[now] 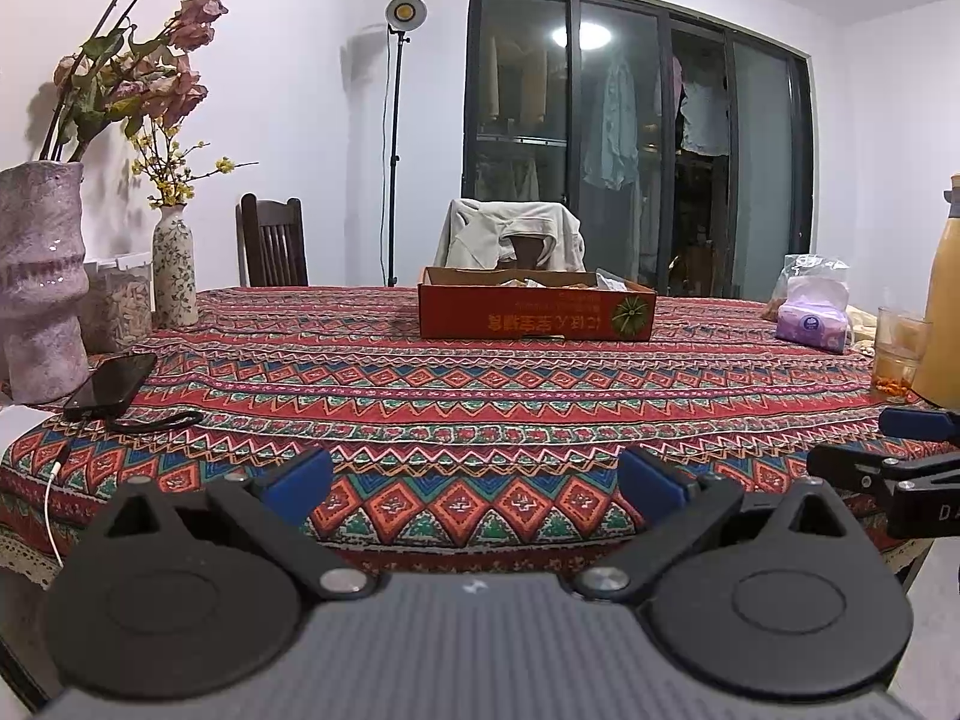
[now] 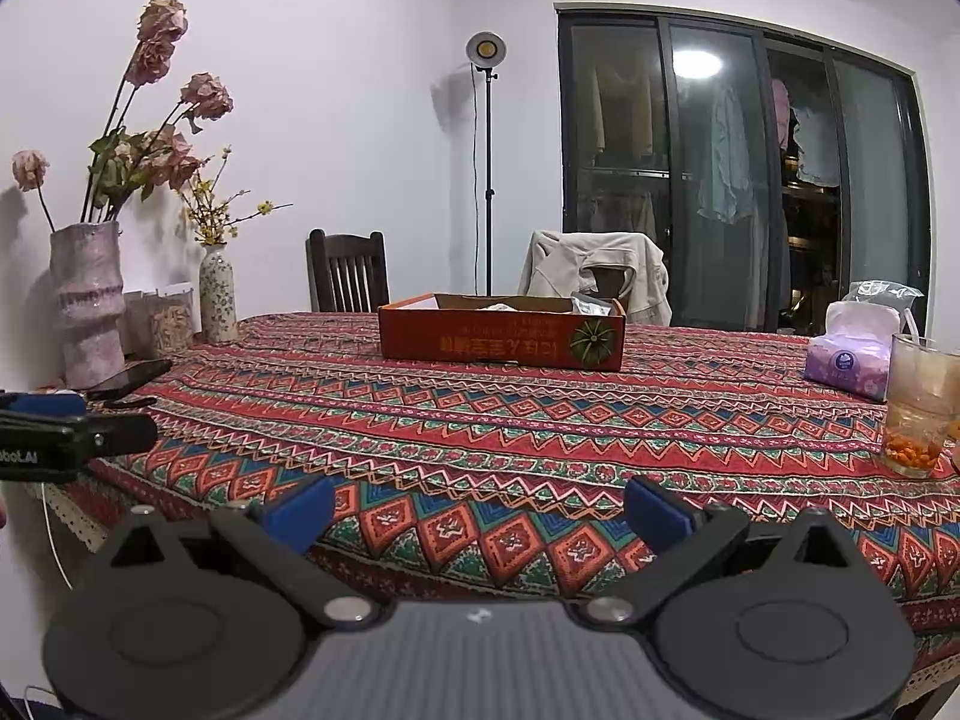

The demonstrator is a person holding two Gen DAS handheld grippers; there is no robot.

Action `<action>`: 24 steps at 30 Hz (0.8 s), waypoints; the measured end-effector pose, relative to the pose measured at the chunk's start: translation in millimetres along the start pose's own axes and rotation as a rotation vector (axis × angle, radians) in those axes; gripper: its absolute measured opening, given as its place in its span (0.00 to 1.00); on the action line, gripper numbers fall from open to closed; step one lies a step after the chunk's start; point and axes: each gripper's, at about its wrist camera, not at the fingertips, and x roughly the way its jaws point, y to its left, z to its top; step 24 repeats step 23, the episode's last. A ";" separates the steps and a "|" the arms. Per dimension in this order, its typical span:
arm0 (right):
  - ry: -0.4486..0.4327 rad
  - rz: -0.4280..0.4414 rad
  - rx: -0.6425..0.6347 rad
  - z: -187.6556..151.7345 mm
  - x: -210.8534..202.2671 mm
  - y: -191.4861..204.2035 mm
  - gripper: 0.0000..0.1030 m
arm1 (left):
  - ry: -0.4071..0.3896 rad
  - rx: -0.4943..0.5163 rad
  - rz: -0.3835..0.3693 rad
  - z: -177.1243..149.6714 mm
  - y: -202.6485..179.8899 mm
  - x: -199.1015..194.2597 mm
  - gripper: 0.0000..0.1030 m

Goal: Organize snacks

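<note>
Hiding most snacks, the red box sits far; left gripper and right gripper spread.

Both wrist views low at near table edge, facing across; share red box.

Wide bare stretch of patterned tablecloth between near edge and red cardboard box at centre-far. Left side crowded: pink vase, slim floral vase, phone with cable. Right side blocked by tissue pack, glass, yellow bottle. Open lanes either side of box. Chairs beyond far edge.
</note>
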 end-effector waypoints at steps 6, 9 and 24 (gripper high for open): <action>-0.002 -0.003 0.003 0.4 -1.1 -1.3 1.00 | 0.003 -0.003 0.006 -0.5 -0.8 0.7 1.00; -0.001 -0.004 0.003 0.2 -1.3 -1.6 1.00 | -0.006 0.000 0.015 -1.2 -1.3 -0.4 1.00; 0.002 -0.004 0.003 -0.2 0.2 -1.9 1.00 | -0.004 -0.004 0.015 -1.9 -0.8 -0.6 1.00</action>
